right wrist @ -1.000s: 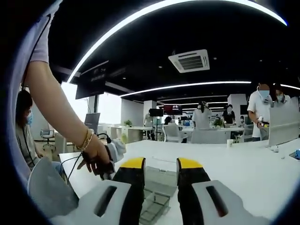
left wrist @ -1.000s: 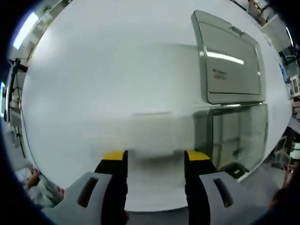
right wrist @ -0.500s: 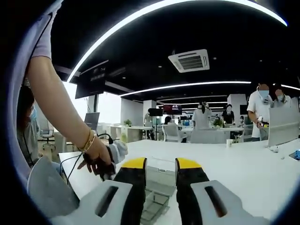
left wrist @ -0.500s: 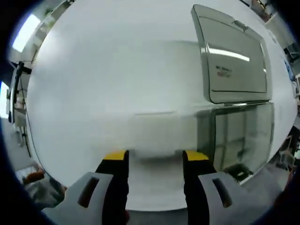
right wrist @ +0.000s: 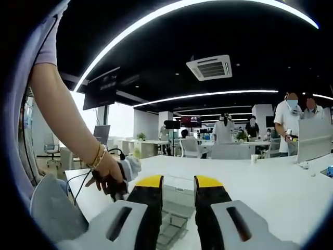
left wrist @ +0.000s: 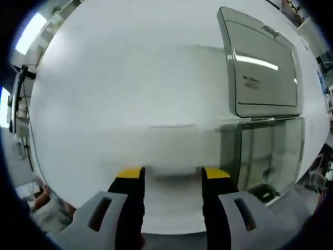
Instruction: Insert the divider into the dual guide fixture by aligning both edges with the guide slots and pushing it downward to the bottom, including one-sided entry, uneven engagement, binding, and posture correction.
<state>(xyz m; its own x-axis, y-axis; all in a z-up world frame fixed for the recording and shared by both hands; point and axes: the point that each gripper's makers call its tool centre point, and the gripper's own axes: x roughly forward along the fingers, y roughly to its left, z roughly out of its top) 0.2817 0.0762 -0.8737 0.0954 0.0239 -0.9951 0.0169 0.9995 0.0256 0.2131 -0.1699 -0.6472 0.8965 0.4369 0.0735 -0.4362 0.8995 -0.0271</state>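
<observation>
Left gripper view faces a white table [left wrist: 130, 78] bearing a clear box [left wrist: 265, 94].

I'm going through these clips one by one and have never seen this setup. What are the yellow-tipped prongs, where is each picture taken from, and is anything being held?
No robot here: a person holds a hand tool in each hand, and a fisheye camera rides on each tool, looking forward along its two yellow-tipped jaws.

The left gripper view looks down on a white table. The left tool has its jaws apart with nothing between them. To the right lies a clear plastic box, open, with its lid folded back flat.

The right gripper view looks level across an office with people in the background. The right tool also holds nothing, its jaws a little apart. Beyond its jaws sits a clear container. At left, the person's hand grips the other tool.
</observation>
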